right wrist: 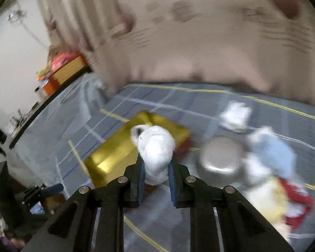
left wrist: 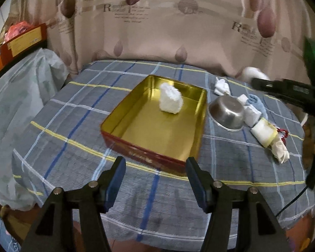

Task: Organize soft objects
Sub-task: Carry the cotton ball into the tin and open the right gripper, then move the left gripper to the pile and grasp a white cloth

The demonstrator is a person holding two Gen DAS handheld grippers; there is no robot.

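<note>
1. Table (left wrist: 52,138), checked cloth: everything sits ahead of the left claw (left wrist: 155,180), which hangs low at the near edge, jaws wide, holding nothing.
2. Tin (left wrist: 136,147): straight ahead of the left claw, close. Holds one white bundle (left wrist: 170,100) toward its far side; rest of the floor bare.
3. Bowl (left wrist: 227,113): just right of the tin. It looks empty.
4. Loose pile (left wrist: 262,134): rolled whites, a blue one and something red, right of the bowl, none in a container.
5. Right claw (right wrist: 156,175): clamped on a white roll (right wrist: 156,149), in the air, tin (right wrist: 115,155) ahead and below-left, bowl (right wrist: 218,157) to its right. View is motion-blurred.
6. Step, my read: carrying the roll to the tin. Next move needs it brought over the open floor beside the bundle, lowered inside the walls, then released. Soft roll may unfurl or cling to a pad.
</note>
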